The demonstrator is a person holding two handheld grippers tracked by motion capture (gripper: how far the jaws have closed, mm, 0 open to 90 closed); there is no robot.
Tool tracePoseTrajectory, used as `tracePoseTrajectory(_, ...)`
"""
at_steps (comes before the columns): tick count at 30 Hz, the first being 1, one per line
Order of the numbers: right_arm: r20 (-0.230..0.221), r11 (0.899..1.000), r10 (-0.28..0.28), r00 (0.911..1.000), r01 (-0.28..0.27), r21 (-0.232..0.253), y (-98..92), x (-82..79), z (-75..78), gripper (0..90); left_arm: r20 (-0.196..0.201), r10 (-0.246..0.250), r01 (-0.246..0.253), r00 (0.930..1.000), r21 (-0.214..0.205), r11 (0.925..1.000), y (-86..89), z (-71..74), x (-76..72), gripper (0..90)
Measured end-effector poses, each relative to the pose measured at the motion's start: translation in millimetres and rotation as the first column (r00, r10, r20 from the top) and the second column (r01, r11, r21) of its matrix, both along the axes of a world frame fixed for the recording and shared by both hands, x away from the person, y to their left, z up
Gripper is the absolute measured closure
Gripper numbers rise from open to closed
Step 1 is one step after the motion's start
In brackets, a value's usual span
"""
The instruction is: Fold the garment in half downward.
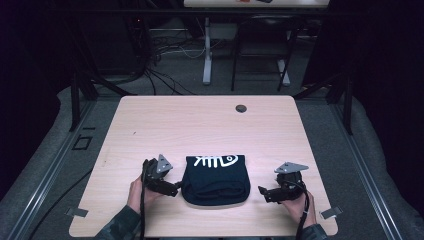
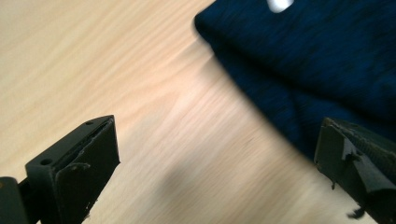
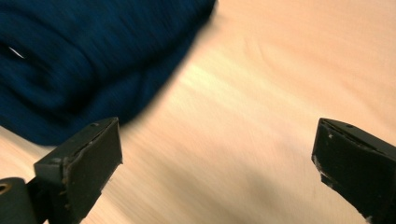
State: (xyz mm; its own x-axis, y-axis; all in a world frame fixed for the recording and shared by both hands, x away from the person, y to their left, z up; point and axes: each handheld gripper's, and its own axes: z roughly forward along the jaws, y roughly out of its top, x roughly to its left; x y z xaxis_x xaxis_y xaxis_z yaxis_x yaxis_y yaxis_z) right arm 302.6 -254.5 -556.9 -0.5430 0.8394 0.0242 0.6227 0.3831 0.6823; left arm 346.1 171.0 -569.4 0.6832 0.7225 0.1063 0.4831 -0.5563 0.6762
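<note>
Lying folded between both spread, empty grippers, left gripper (image 1: 176,188) and right gripper (image 1: 262,192), is the dark shirt (image 1: 216,180).

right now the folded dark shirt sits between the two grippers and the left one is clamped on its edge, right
Not quite. The folded dark shirt does sit between the two grippers, but the left gripper is open, holding nothing: the left gripper view shows bare table between its jaws.

The right gripper (image 3: 217,172) holds its two black jaws wide apart, with bare wooden table (image 3: 280,84) between them and nothing gripped. A folded dark blue cloth (image 3: 88,56) lies at the upper left, its edge just beyond the left jaw, not touching it.
</note>
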Motion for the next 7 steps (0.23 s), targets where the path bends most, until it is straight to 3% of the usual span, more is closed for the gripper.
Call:
tracePoseTrajectory(4,-0.044,0.999,-0.024,0.9988,0.022,-0.032,-10.7,0.2,-16.3,0.7,-0.039,0.029,-0.031,0.9988,-0.035,0.9989,9.3,-5.9,7.8,0.0)
tracePoseTrajectory(7,-0.058,0.999,-0.034,0.9977,0.033,-0.019,-16.5,2.6,-21.7,0.8,-0.058,0.047,-0.05,0.9972,-0.05,0.9975,12.6,-10.4,11.9,0.0)
